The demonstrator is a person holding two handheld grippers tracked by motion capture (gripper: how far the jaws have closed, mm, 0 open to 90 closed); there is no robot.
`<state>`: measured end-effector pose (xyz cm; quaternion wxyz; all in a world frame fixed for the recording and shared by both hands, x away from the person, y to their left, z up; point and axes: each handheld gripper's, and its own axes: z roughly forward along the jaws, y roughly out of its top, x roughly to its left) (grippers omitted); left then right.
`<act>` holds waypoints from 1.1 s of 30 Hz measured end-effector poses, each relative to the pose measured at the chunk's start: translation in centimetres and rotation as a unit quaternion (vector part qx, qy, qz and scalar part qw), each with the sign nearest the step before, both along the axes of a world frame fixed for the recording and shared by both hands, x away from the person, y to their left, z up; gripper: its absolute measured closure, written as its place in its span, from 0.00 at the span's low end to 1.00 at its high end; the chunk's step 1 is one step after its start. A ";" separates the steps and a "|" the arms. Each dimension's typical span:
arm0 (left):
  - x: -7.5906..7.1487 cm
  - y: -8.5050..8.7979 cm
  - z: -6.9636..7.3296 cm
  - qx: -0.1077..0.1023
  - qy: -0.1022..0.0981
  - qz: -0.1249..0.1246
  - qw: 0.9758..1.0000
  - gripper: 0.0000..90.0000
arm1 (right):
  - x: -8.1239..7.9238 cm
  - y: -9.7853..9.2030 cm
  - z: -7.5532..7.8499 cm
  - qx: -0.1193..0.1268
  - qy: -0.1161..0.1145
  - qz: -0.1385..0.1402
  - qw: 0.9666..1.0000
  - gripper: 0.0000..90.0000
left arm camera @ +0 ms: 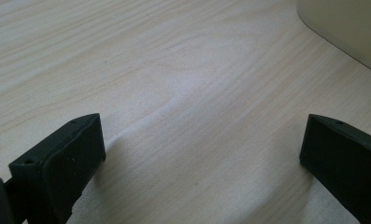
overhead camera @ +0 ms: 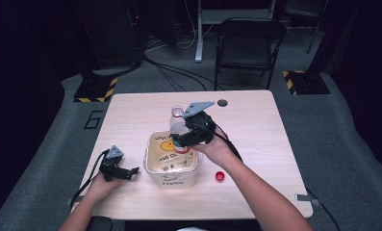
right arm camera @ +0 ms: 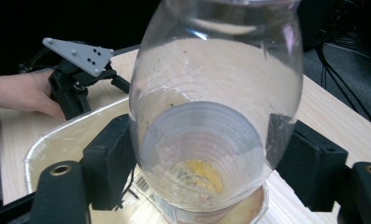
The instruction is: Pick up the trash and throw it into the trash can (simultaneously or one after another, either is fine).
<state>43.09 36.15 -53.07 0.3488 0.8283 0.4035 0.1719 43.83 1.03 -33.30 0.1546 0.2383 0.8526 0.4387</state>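
- the person's forearms come in from the near edge of the worktop [overhead camera: 256, 115], one hand on each claw
- near left: the left claw [overhead camera: 131, 172] lies low on the worktop just left of the tub [overhead camera: 171, 174]; its jaws stand wide apart with bare wood between them and nothing held; in the left gripper view a pale corner of the tub [left arm camera: 346, 32] sits past the right jaw
- near right: a small red cap [overhead camera: 220, 176] lies on the worktop just right of the tub, apart from it
- centre: the tub is pale and see-through with a yellow smiley face and dark print on it; it stands open side up on the worktop
- over the tub: the right claw [overhead camera: 179, 140] grips a clear bottle [overhead camera: 179, 126], one jaw pressed on each side of the body; the bottle is tipped with its mouth down over the tub; in the right gripper view the bottle [right arm camera: 216, 107] sits between the jaws with the tub's rim [right arm camera: 47, 144] below it, and the left claw [right arm camera: 120, 84] farther off
- far: a dark round hole [overhead camera: 222, 102] near the worktop's back edge; beyond it a black chair [overhead camera: 248, 43] and cables on the grey floor
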 end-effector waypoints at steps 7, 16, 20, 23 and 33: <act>0.0 0.0 0.0 0.000 0.000 0.000 1.000 0.00 | 0.2 0.3 -1.0 -0.009 -0.010 -0.004 1.000 0.28; 0.0 0.0 0.0 0.000 0.000 0.000 1.000 0.00 | 0.7 0.1 -2.6 -0.008 -0.003 -0.015 1.000 0.28; 0.0 0.0 0.0 0.000 0.000 0.000 1.000 0.00 | 0.7 0.0 -3.2 -0.007 0.003 -0.019 1.000 0.27; 0.0 0.0 0.0 0.000 0.000 0.000 1.000 0.00 | 0.7 0.0 -3.5 -0.011 0.002 -0.020 1.000 0.27; 0.0 0.0 0.0 0.000 0.000 0.000 1.000 0.00 | 0.7 0.2 -4.5 -0.022 0.008 -0.020 1.000 0.27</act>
